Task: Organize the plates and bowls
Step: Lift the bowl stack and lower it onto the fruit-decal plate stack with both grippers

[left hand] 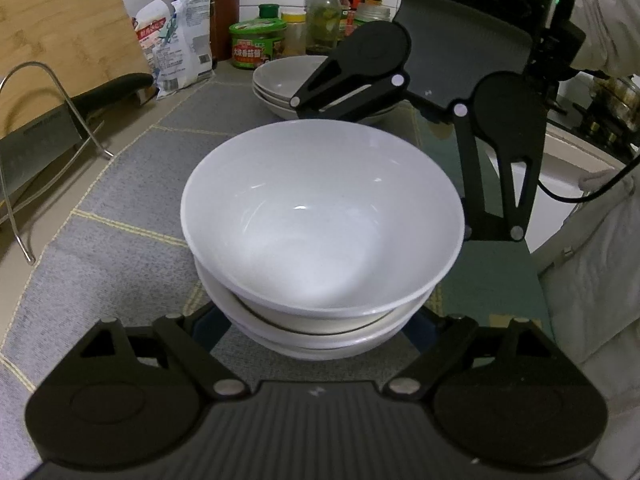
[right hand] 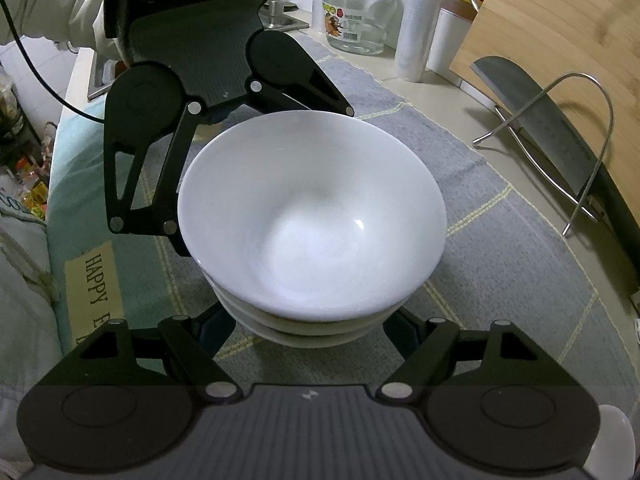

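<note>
Your bowls (left hand: 320, 220) sit nested in one white stack on the grey mat (left hand: 132, 240), about mid-counter (right hand: 500, 168), with the top bowl tilted a little on the ones below.

You hold the two tools facing each other across that stack. Your left hand-held gripper (left hand: 312, 340) reaches in with the stack between its fingers; in the right wrist view one finger (right hand: 172, 236) lies against the side of the stack and the other runs behind the far rim. Your right hand-held gripper (right hand: 308, 336) comes in from the opposite side, its fingers also set to either side of the stack. Both stand at a middling spread. The fingertips are hidden under the bowls, so I cannot tell whether either tool presses on the stack.

A second stack of plates (left hand: 280, 80) stands toward the back edge of the counter, just in front of the jars (left hand: 258, 44) and bottles. A cleaver (right hand: 552, 128) leans in a wire rack (right hand: 592, 152) by the cutting board (right hand: 560, 20), well apart from the bowls.
</note>
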